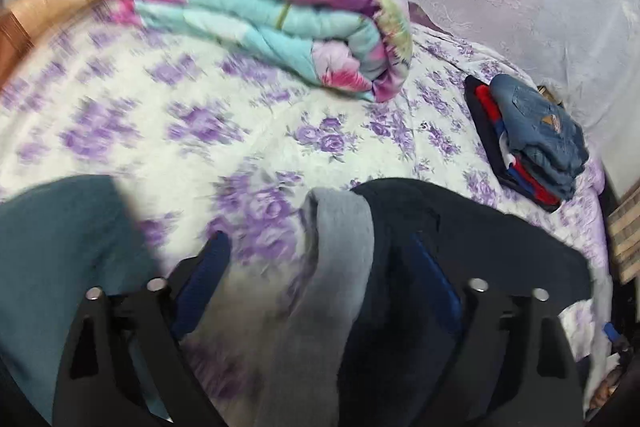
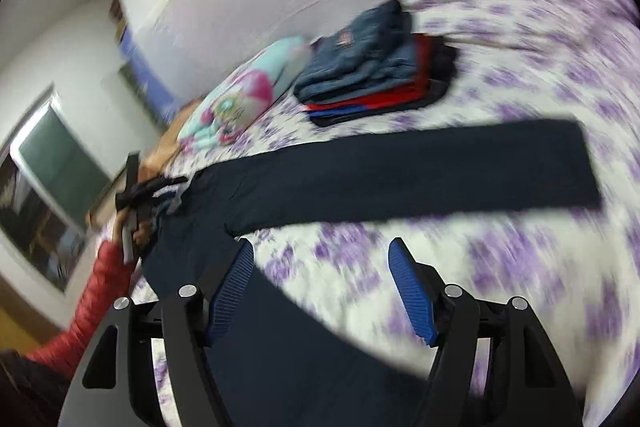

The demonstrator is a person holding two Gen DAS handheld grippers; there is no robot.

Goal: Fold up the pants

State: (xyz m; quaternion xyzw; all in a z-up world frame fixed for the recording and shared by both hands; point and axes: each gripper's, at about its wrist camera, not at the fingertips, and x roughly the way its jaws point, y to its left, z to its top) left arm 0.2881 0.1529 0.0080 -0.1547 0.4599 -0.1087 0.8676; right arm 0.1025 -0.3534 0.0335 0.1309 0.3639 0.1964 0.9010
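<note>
Spreading across the bed (image 2: 540, 59), the dark pants (image 2: 400, 171) lie with one leg stretched flat toward 3 o'clock in the right wrist view, likely laid out so it can be doubled over. The rolled floral quilt (image 1: 280, 15) sits at 12 o'clock in the left view, well apart. A stack of folded clothes (image 2: 372, 67) lies just beyond the leg (close enough to catch a swung fold). The left gripper (image 1: 316, 255), spread, straddles the grey-lined waistband (image 1: 340, 235); the right gripper (image 2: 322, 287) hangs spread over the lower leg, pinching nothing.
</note>
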